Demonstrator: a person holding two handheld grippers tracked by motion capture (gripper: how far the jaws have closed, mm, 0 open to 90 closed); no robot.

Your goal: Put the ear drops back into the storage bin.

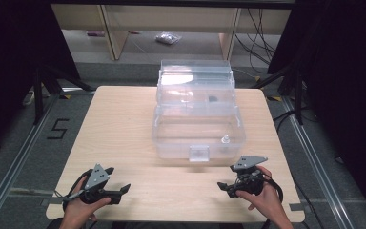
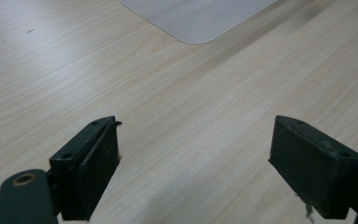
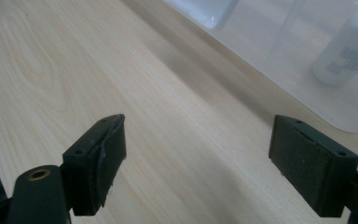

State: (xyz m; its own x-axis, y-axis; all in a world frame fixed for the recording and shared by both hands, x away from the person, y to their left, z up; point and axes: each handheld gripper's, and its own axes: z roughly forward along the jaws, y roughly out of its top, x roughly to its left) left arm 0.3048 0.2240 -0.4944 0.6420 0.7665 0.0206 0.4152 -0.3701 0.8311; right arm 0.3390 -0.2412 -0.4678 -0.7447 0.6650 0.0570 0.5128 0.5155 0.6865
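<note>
I see a light wooden table on a grey floor. Black cables lie behind it. Dark curtains hang at both sides.

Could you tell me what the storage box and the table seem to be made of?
The storage box looks like clear, glossy plastic: you can see through its walls to a small bottle inside. The table appears to be light wood or a wood-look laminate, matte, with fine grain lines visible.
</note>
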